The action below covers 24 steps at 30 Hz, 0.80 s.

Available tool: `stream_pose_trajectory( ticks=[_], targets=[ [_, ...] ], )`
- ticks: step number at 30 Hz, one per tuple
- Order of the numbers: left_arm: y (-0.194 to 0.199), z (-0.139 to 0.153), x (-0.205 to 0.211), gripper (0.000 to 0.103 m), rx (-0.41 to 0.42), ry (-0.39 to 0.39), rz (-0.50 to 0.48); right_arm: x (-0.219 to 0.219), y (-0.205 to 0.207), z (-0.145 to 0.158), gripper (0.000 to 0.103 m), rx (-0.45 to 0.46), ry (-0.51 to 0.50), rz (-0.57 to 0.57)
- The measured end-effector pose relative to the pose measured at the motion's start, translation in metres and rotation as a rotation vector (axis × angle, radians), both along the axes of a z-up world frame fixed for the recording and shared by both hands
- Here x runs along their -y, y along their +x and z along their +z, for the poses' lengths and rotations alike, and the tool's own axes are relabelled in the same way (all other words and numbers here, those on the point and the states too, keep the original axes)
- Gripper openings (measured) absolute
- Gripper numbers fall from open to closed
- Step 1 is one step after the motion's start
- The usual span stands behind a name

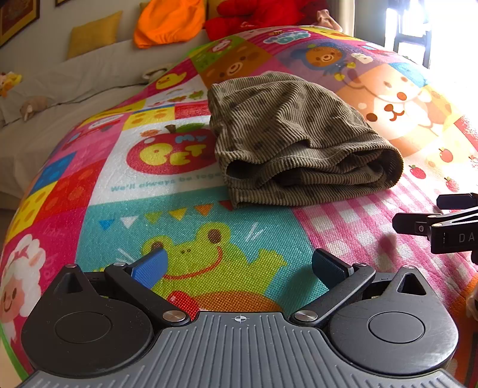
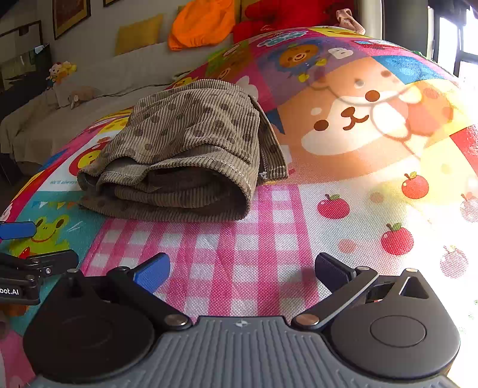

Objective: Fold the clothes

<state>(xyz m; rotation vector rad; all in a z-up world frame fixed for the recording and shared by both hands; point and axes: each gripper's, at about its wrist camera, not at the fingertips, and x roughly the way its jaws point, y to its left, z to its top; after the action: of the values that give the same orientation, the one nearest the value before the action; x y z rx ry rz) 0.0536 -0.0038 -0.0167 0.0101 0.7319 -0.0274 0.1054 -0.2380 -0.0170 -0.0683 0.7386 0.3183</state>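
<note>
A brown corduroy garment with darker dots (image 1: 295, 143) lies folded into a compact bundle on the colourful cartoon play mat (image 1: 191, 232). It also shows in the right wrist view (image 2: 185, 152). My left gripper (image 1: 239, 268) is open and empty, above the frog picture, short of the bundle. My right gripper (image 2: 242, 270) is open and empty over the pink checked patch, just in front of the bundle. The right gripper shows at the right edge of the left wrist view (image 1: 442, 221); the left gripper shows at the left edge of the right wrist view (image 2: 27, 247).
A beige sofa (image 1: 59, 89) stands behind the mat with yellow cushions (image 1: 92, 32), an orange cloth (image 1: 170, 21) and a red plush toy (image 1: 257, 15). Small toys (image 2: 61, 70) lie on the sofa. Bright window light washes out the mat's right side (image 2: 448, 149).
</note>
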Motion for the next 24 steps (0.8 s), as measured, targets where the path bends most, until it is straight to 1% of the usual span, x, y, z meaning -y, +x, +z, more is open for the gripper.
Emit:
stream_pose_trajectory(
  ticks=[24],
  targets=[
    [0.0001, -0.0001, -0.0001, 0.103, 0.0, -0.001, 0.001, -0.0005, 0.0013, -0.0005, 0.103, -0.005, -0.007, 0.004]
  ],
)
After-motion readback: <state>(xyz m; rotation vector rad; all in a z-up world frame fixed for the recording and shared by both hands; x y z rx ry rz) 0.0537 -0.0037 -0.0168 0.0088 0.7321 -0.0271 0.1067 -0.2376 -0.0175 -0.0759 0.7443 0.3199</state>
